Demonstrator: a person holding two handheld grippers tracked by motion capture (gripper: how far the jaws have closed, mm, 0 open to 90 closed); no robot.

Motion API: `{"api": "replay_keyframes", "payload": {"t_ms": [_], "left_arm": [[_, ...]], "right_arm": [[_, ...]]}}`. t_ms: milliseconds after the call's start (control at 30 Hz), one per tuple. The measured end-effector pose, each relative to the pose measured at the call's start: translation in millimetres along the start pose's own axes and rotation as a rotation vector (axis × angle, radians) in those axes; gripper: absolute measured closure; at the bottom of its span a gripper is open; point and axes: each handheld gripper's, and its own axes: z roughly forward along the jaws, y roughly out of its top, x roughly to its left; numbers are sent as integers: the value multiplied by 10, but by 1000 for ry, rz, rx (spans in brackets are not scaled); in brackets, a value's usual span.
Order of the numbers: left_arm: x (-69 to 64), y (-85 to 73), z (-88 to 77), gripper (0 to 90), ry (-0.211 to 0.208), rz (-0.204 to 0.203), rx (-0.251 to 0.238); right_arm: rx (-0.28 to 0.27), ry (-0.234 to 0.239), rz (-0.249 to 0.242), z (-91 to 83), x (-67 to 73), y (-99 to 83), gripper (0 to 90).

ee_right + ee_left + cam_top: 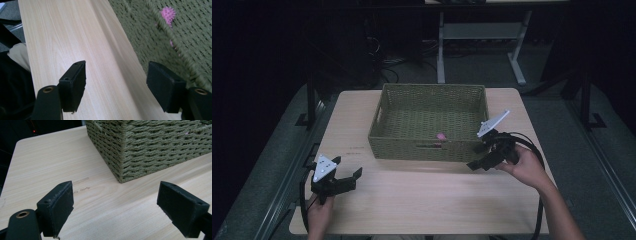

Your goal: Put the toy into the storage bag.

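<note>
One basket (430,121) sits mid-table, and there's exactly one pink spiky ball (441,136) inside it, lying on the woven floor near the front wall. My guess is that's the thing being worked with, since the right gripper (475,164) is parked just beside the basket's front right corner, angled toward it. Its fingers (73,83) are spread wide with nothing between them — from the right gripper view you only see bare table (75,50) in the gap, with the basket rim and the ball (167,13) off to the side. Looks to me like either a drop-off is done or a reach over the rim is coming, can't say which.

The left gripper (348,175) hangs low over the table's near left area, well apart from the basket. Fingers (58,206) spread too, empty — probably just waiting out of the way, pointed at the basket's corner (121,167).

Count: two grippers, one basket, one ball.
</note>
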Motion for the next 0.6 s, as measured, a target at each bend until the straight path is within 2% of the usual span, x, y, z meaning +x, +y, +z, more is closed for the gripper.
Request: {"api": "replay_keyframes", "payload": {"t_ms": [300, 600], "left_arm": [[-1, -1, -3, 133, 1, -1, -1], [-7, 0, -2, 133, 0, 3, 1]], "right_arm": [[1, -9, 3, 59, 39, -149, 316], [1, -5, 40, 111, 50, -319, 316]]}}
